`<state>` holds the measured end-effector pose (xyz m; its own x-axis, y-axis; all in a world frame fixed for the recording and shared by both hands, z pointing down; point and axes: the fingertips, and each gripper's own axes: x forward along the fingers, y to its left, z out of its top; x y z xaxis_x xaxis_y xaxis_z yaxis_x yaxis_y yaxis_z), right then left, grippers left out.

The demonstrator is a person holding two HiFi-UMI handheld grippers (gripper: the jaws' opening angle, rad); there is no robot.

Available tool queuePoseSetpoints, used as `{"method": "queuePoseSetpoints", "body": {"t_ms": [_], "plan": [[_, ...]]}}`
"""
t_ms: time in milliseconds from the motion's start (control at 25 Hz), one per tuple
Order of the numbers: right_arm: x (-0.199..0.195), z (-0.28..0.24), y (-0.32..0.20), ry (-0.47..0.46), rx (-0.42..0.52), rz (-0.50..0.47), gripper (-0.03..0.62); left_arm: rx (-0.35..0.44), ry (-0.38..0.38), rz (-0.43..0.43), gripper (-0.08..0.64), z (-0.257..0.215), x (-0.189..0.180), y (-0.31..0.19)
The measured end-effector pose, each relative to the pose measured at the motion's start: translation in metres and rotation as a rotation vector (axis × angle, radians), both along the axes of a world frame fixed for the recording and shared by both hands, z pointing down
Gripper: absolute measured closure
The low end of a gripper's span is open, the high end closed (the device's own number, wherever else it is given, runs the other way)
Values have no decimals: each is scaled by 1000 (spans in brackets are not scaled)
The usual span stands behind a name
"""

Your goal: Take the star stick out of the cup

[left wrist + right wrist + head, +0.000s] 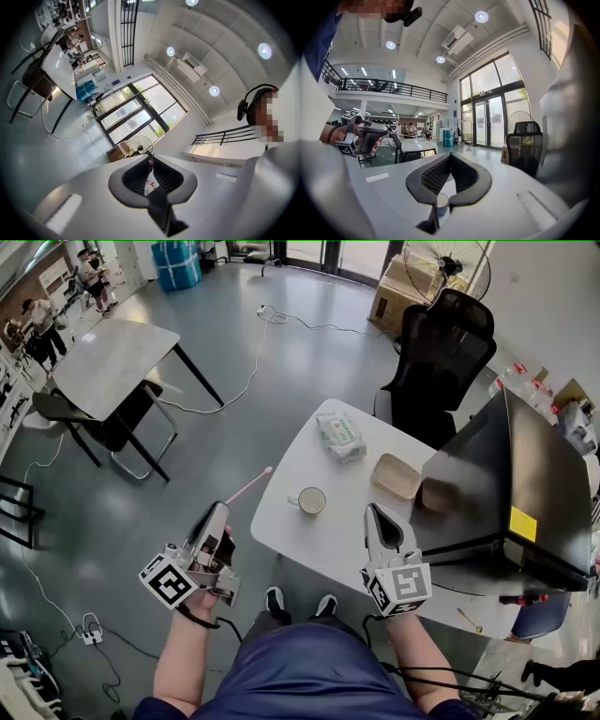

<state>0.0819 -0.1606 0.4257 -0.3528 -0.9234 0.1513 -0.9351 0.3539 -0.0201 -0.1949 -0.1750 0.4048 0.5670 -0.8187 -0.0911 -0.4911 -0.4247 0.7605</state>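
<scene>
A white cup (311, 501) stands near the left edge of the white table (309, 456); nothing sticks out of it. In the head view my left gripper (222, 508) hangs off the table's left side, over the floor, shut on the thin pink star stick (249, 485). The stick slants up and right from the jaws toward the table edge. In the left gripper view the jaws of that gripper (149, 158) meet, with a bit of pink stick (151, 163) between them. My right gripper (371, 510) is over the table, right of the cup, shut and empty. In the right gripper view the cup (442, 202) shows below its closed tips (450, 155).
A pack of wipes (340, 437) and a shallow wooden dish (396, 475) lie farther back on the table. A large black box (511, 474) fills the table's right side. A black office chair (441, 357) stands behind. A grey table (112, 362) stands far left.
</scene>
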Motion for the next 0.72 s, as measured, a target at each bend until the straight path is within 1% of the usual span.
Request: {"method": "queuePoseSetpoints", "body": {"t_ms": [80, 240, 720], "plan": [[1, 0, 1, -2, -1, 2, 586, 5, 22, 12, 532, -3, 4, 1], [0, 0, 2, -2, -2, 2, 586, -6, -16, 1, 532, 1, 0, 1], [2, -2, 6, 0, -4, 18, 586, -19, -23, 17, 532, 9, 0, -2]]}}
